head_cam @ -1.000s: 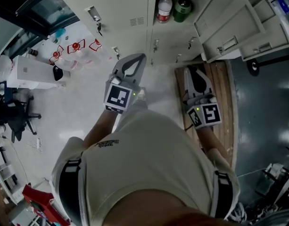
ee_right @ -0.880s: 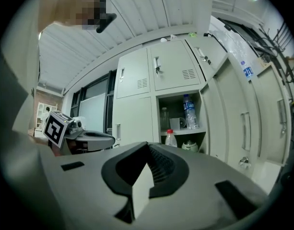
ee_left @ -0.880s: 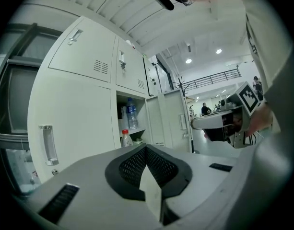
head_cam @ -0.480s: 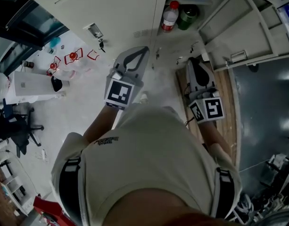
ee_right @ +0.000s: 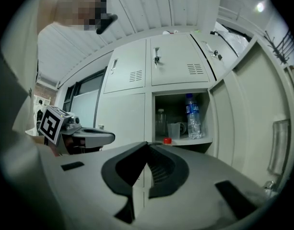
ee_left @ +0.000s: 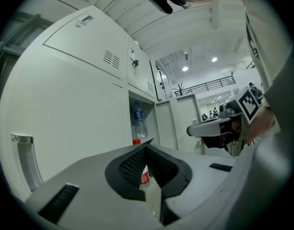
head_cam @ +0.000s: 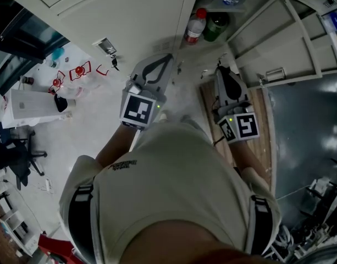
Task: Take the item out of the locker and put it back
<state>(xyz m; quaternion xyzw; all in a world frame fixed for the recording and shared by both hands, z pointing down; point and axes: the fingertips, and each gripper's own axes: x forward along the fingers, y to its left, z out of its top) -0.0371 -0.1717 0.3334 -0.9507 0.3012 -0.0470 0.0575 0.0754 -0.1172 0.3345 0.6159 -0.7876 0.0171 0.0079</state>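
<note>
Red-capped bottle (head_cam: 194, 25) ahead of left gripper (head_cam: 167, 58)

Matt painted metal locker (head_cam: 130, 15), clear plastic bottle (ee_right: 192, 116), worn wooden board (head_cam: 264, 128), glossy floor (head_cam: 311, 142).

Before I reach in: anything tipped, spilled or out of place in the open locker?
Nothing stands out. In the open locker, the water bottle, cup and clear jar stand upright on the upper shelf, with no spill visible. The red-capped bottle on the shelf below also stands upright.
</note>
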